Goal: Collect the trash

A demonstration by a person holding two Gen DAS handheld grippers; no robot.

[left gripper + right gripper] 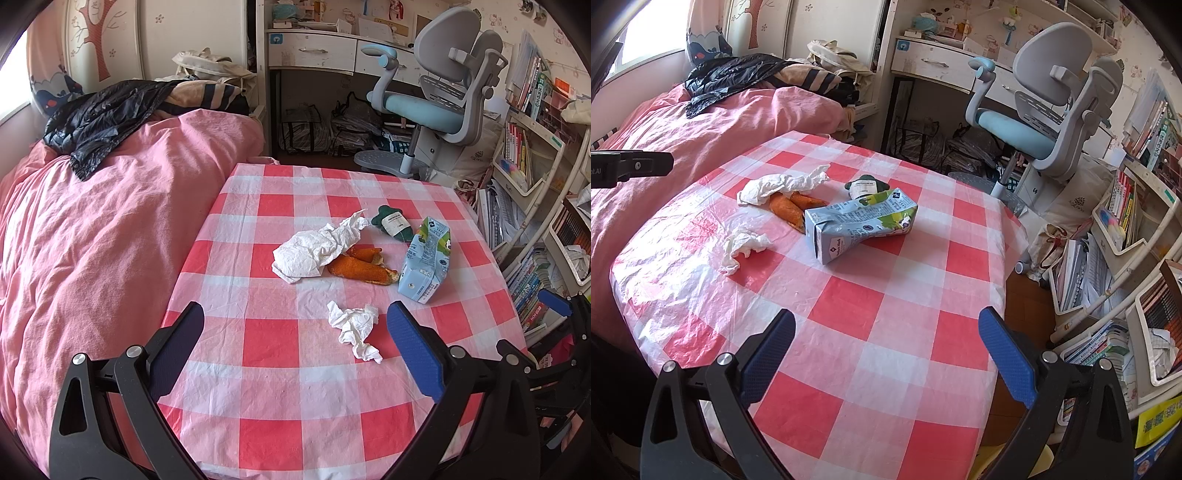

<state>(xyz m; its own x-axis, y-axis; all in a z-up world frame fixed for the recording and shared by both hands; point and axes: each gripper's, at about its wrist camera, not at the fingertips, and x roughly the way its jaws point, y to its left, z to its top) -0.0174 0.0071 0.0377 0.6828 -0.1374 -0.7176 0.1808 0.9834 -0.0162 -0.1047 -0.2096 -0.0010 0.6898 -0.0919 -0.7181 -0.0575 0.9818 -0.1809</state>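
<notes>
On the red-and-white checked table [273, 369] lie a small crumpled tissue [355, 329], a large crumpled tissue [314, 249], orange peel pieces [360, 268], a crushed light-blue milk carton [426, 260] and a dark green wrapper with a white label [392, 222]. My left gripper [295, 332] is open and empty, just short of the small tissue. My right gripper [886, 339] is open and empty above the table's near part, with the carton [860, 225], peel [792, 208], large tissue [779, 186], small tissue [742, 245] and wrapper [864, 186] ahead of it.
A bed with a pink quilt [92, 240] and a black jacket [107, 118] lies left of the table. A grey-blue desk chair [439, 99] and a white desk [317, 51] stand behind it. Shelves crowded with books [528, 206] fill the right side.
</notes>
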